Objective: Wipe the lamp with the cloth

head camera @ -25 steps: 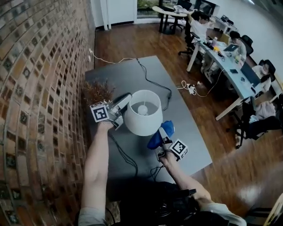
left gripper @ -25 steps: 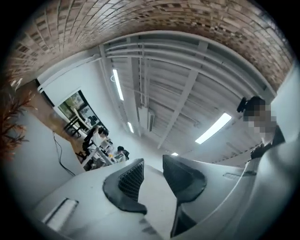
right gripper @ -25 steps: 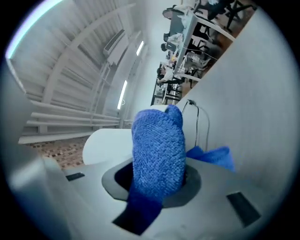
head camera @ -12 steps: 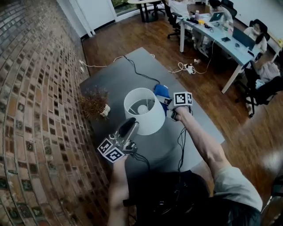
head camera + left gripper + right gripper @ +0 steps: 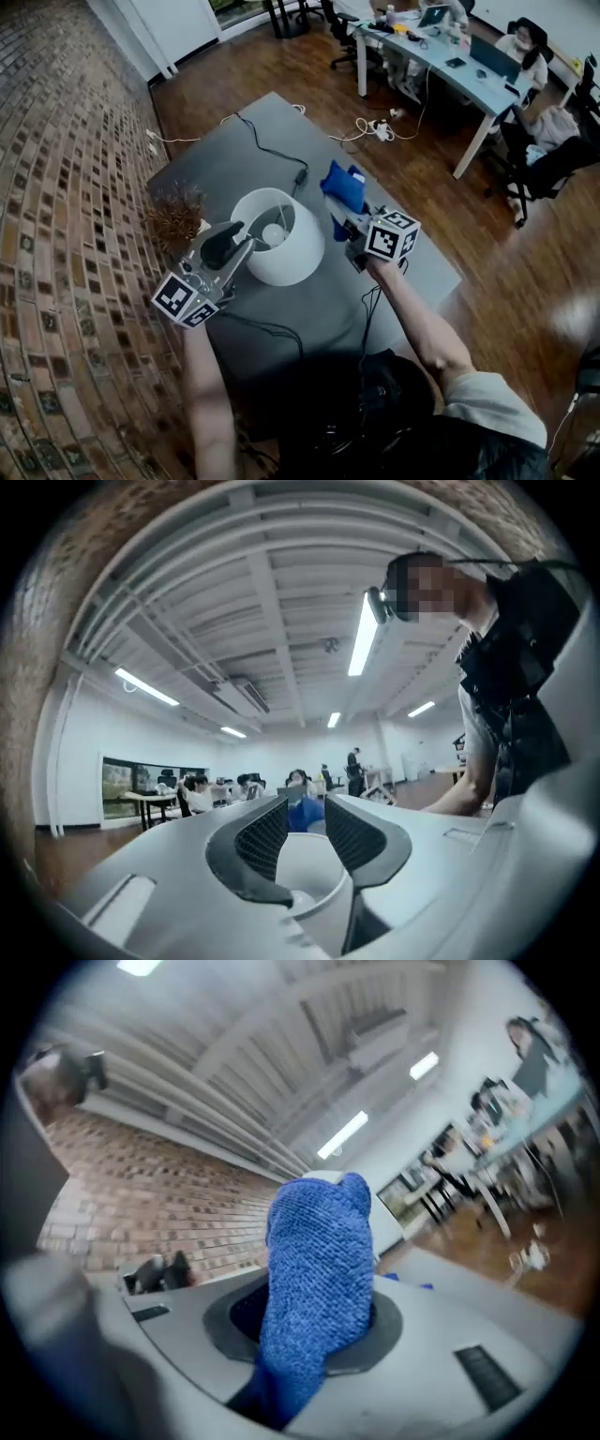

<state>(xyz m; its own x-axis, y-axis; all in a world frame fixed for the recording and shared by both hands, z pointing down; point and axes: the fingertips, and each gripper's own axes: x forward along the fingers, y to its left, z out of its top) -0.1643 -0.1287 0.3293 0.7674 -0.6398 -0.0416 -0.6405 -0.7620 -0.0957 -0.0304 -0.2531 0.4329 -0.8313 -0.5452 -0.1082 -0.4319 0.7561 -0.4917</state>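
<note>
Right gripper clamped on blue cloth, just beside lamp; left gripper jaws astride shade rim, seemingly pinching it.

lamp base: hidden under shade | left forearm: cut off at bottom edge

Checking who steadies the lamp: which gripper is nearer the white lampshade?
Left. The left gripper clasps the lampshade at its rim. The right gripper, shut on the blue cloth, is just beside the shade's opposite side.
</note>
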